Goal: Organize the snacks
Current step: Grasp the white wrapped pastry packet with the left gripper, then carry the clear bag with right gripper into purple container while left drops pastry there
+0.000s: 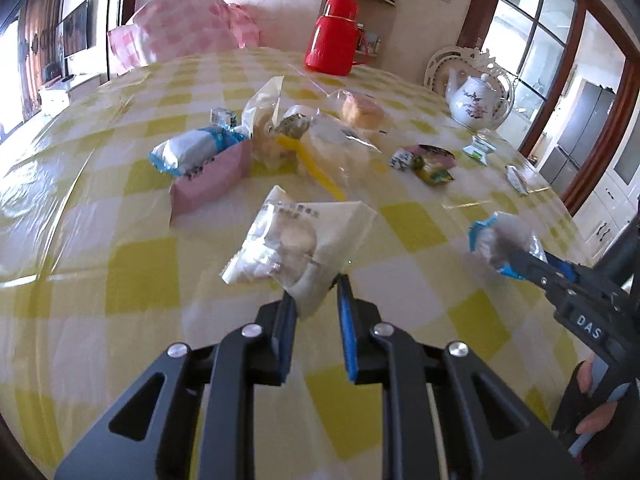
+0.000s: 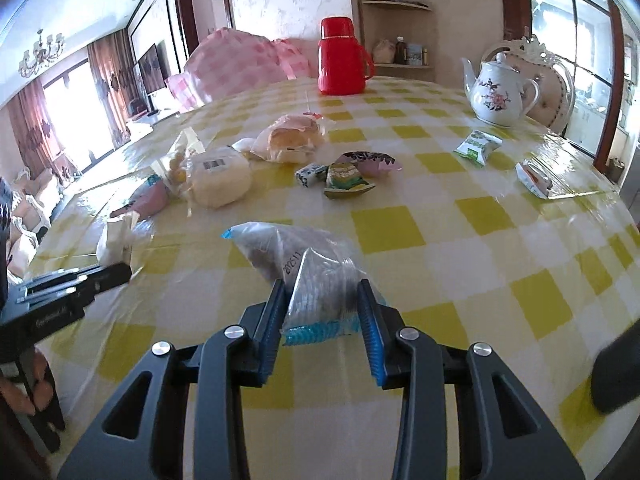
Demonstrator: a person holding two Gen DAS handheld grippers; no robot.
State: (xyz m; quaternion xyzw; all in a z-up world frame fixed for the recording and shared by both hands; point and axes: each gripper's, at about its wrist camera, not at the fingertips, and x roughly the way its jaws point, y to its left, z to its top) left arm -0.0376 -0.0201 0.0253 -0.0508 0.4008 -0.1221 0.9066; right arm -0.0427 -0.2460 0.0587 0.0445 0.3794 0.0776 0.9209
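My left gripper (image 1: 316, 292) is shut on the near corner of a clear-and-white pastry packet (image 1: 292, 240), held just above the yellow-checked table. My right gripper (image 2: 322, 292) is shut on a clear blue-edged snack bag (image 2: 296, 264); the same bag shows at the right of the left wrist view (image 1: 500, 240). A pink box (image 1: 212, 176) holds a blue-and-white packet (image 1: 188, 152). Bread packs (image 2: 218, 178) (image 2: 290, 138) lie mid-table next to small sweets (image 2: 346, 178).
A red thermos (image 1: 332, 36) and a white floral teapot (image 1: 476, 100) stand at the far side. A green packet (image 2: 476, 146) and a white-orange packet (image 2: 534, 180) lie at the right. A pink checked cover (image 1: 180, 32) sits beyond the table (image 1: 132, 272).
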